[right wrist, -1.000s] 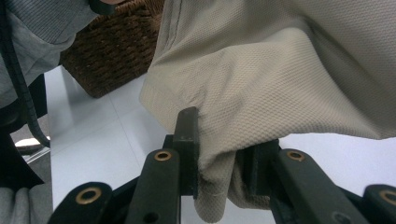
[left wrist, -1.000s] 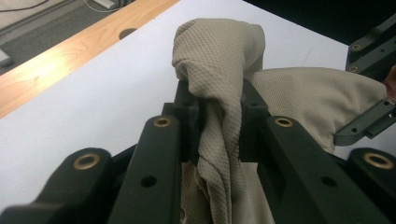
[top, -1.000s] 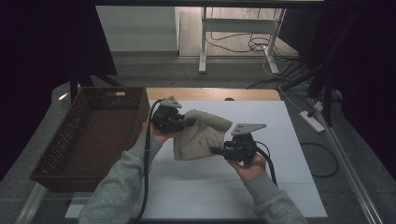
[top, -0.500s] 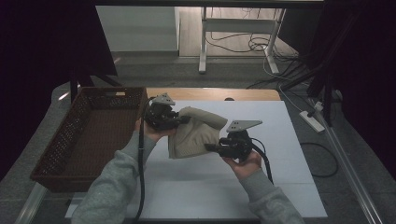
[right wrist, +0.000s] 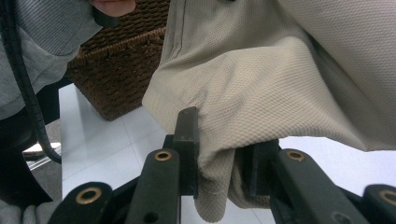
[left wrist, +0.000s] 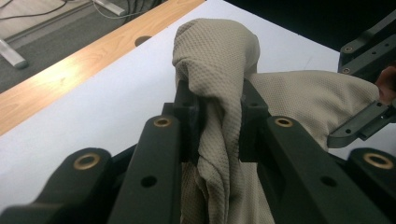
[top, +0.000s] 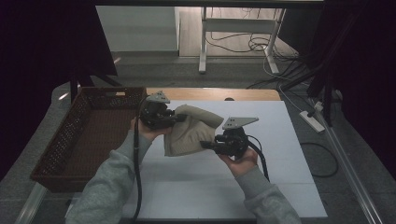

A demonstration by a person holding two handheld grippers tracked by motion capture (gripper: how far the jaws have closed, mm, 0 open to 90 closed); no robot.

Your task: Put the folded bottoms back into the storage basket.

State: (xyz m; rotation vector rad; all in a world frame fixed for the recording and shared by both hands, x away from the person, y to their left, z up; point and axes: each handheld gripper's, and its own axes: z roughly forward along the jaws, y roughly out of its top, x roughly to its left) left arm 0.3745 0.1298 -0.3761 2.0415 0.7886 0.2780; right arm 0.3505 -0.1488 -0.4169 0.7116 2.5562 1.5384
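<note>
A beige cloth (top: pixel 189 135) of pebbly, waffle-like weave hangs bunched between the two claws, lifted off the white bench (top: pixel 261 186) and sagging in soft folds just beside the basket. The left claw (top: pixel 175 116) is clamped on one gathered end, where the fabric bulges out in a rounded hump past its black jaws; the right claw (top: pixel 205 144) is clamped on a hemmed lower edge, with a small fold drooping below the pads. Both claws are matte black with brass-coloured pivots, and each carries a grey three-cornered plate. The left hand (top: pixel 144 130) is raised near the dark woven wicker basket (top: pixel 70 144), the right hand (top: pixel 240 161) held lower, palm upward, grey sleeves showing.
</note>
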